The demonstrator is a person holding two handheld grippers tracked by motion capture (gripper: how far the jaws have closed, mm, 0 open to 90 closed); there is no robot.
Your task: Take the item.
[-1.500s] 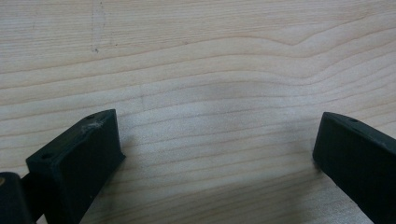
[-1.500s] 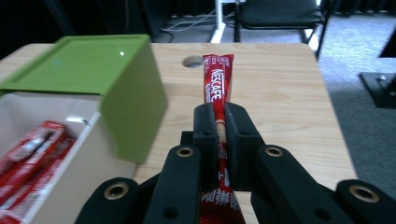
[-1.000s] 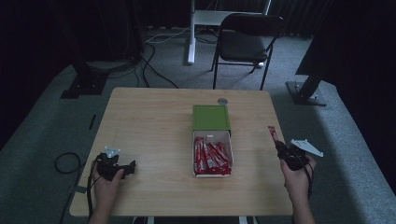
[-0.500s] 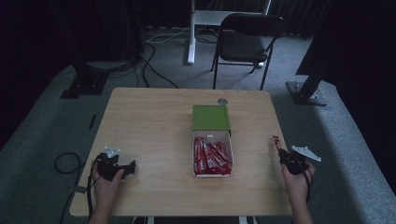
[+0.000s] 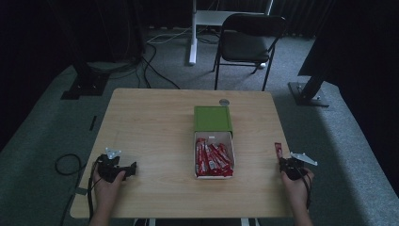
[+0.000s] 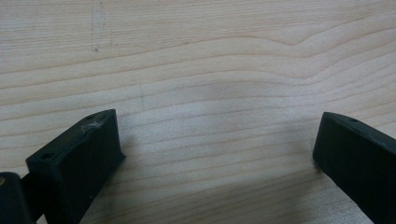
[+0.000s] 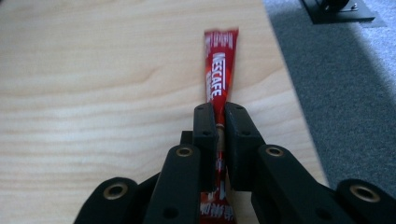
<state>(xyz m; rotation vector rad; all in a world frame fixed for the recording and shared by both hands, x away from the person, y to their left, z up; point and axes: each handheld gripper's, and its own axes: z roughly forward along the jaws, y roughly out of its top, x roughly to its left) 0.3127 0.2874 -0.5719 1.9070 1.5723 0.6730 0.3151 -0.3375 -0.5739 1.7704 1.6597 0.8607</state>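
From the high view I count one desk, one open box near its middle with a green lid folded back on the far side, and a heap of red sachets inside, too tangled for me to count. One small round grey thing lies just beyond the lid. One black chair stands on the floor behind the desk. My left hand-held gripper rests on the desk near the left front corner, well apart from the box. My right hand-held gripper sits at the right edge, with a single red sachet sticking out of it toward the far side. No writing is readable from up here.

In the left gripper view I see bare wood grain and my two black jaws spread wide with nothing between them; the left hand-held gripper is open.

In the right gripper view the right hand-held gripper is clamped on the one sachet, jaws nearly together with the red foil pinched between them. Here the white lettering reads "NESCAFE" down its length, with smaller print above that I cannot make out. The sachet's free end lies over the desk close to its right edge, beside grey carpet.
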